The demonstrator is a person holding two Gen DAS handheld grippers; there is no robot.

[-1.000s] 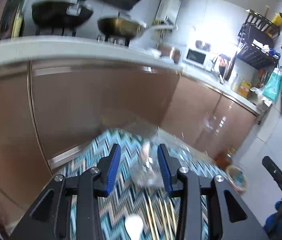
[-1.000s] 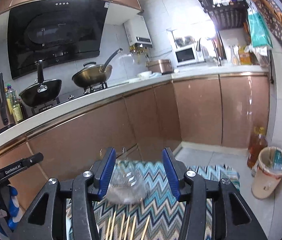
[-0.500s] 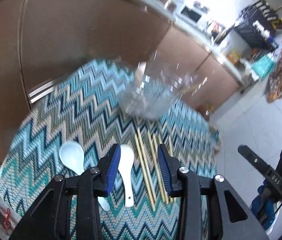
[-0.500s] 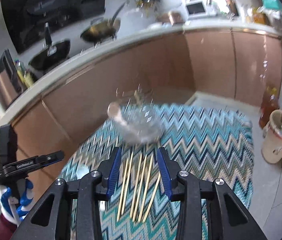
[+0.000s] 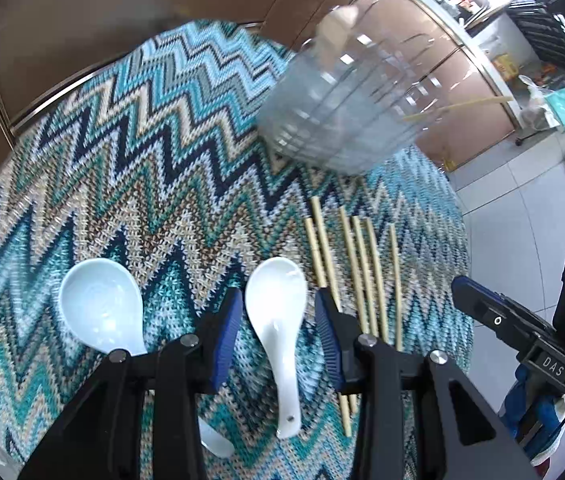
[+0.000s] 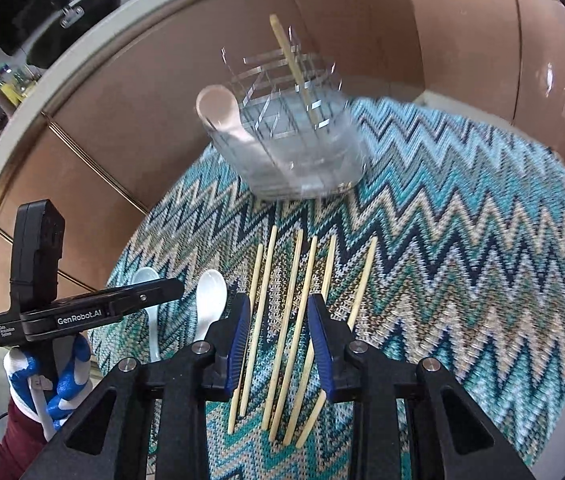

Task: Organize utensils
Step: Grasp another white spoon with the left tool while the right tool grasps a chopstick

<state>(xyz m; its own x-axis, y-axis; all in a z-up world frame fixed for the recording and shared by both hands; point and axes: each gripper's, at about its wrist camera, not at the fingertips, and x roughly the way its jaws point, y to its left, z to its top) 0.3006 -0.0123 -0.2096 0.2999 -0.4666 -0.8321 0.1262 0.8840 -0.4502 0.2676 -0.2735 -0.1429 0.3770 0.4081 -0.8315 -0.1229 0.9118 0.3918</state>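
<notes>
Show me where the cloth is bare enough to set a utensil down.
Bare: the cloth right of the chopsticks, and the stretch beyond the two white spoons, left of the clear holder. Crowded: the near edge, spoons beside chopsticks, under both grippers.

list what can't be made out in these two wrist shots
- Left wrist view: the handle of the left spoon is hidden behind the left gripper's black frame.
- Right wrist view: that spoon's bowl is partly covered by the other handheld gripper.
- Both views: the clear holder is motion-blurred, so its dividers and the compartments holding a spoon and chopstick are unclear.
- Right wrist view: the right gripper is closing; whether its fingers touch the chopsticks is unclear.
</notes>
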